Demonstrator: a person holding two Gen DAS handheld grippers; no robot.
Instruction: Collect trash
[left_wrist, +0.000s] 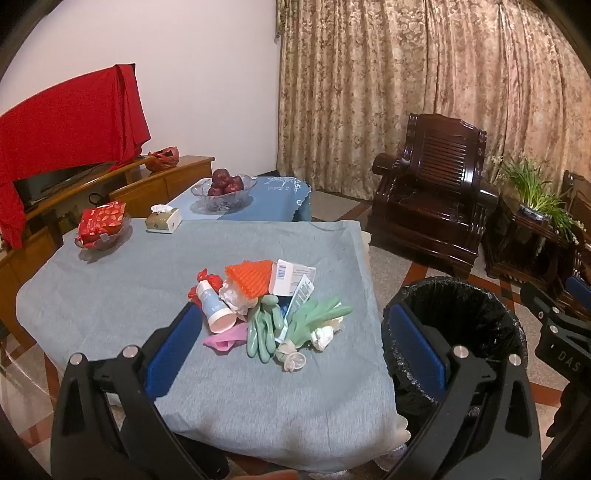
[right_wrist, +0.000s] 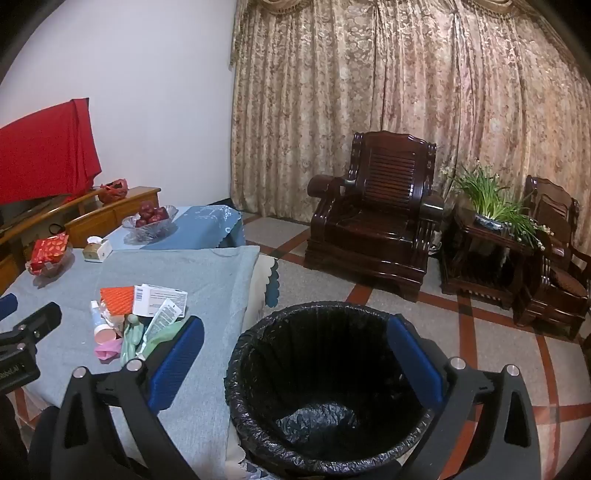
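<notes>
A pile of trash lies on the grey tablecloth (left_wrist: 110, 295): an orange foam piece (left_wrist: 249, 277), a white bottle (left_wrist: 214, 308), green rubber gloves (left_wrist: 266, 328), white paper packaging (left_wrist: 293, 278), a pink scrap (left_wrist: 225, 338) and crumpled tissue (left_wrist: 321, 334). The pile also shows in the right wrist view (right_wrist: 136, 314). My left gripper (left_wrist: 295, 339) is open and empty, above the table's near side, the pile between its fingers in view. My right gripper (right_wrist: 295, 350) is open and empty above the black-lined trash bin (right_wrist: 325, 387), which stands on the floor right of the table (left_wrist: 454, 332).
A glass dish with a red packet (left_wrist: 101, 229), a tissue box (left_wrist: 162, 219) and a bowl of red apples (left_wrist: 225, 188) stand at the table's far side. A dark wooden armchair (right_wrist: 376, 225), a plant stand (right_wrist: 487, 229) and a curtain are beyond. A wooden cabinet (left_wrist: 155, 181) runs along the left.
</notes>
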